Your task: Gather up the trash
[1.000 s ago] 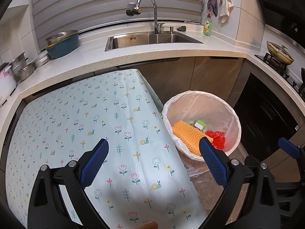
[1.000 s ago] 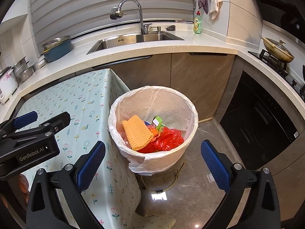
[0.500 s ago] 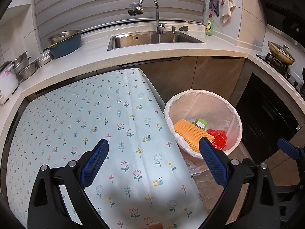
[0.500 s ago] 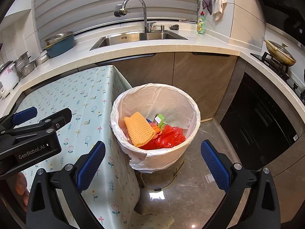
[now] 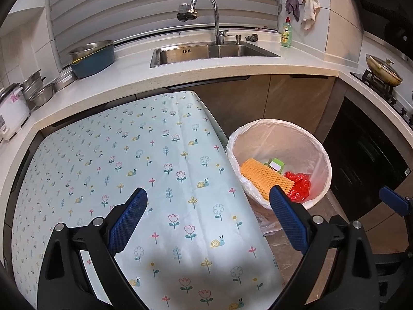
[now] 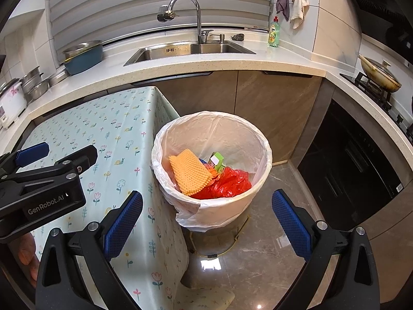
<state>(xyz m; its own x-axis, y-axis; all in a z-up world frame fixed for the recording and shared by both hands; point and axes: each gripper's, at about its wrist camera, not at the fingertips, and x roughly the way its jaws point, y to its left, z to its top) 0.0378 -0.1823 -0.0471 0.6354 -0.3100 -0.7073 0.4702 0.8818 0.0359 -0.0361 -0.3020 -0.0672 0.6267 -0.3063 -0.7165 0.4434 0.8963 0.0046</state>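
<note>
A white-lined trash bin (image 6: 258, 139) stands on the floor right of the table; it also shows in the left wrist view (image 5: 320, 144). Inside lie an orange sponge cloth (image 6: 189, 171), a green carton (image 6: 216, 161) and red plastic wrap (image 6: 227, 182). My left gripper (image 5: 207, 218) is open and empty above the table's flowered cloth (image 5: 129, 160). My right gripper (image 6: 206, 218) is open and empty, in front of the bin and above the floor. The left gripper's body (image 6: 44, 180) shows at left in the right wrist view.
A counter with a steel sink (image 5: 214, 53) and tap runs behind. A blue bowl (image 5: 93, 58), pots and a rice cooker (image 5: 11, 108) sit at left. A soap bottle (image 5: 286, 35) and a wok on the stove (image 5: 383, 72) are at right. Dark oven front is right of the bin.
Both views have drawn back slightly and shifted; more of the table shows in the left wrist view. Both grippers stay open and empty. The trash in the bin has not moved.
</note>
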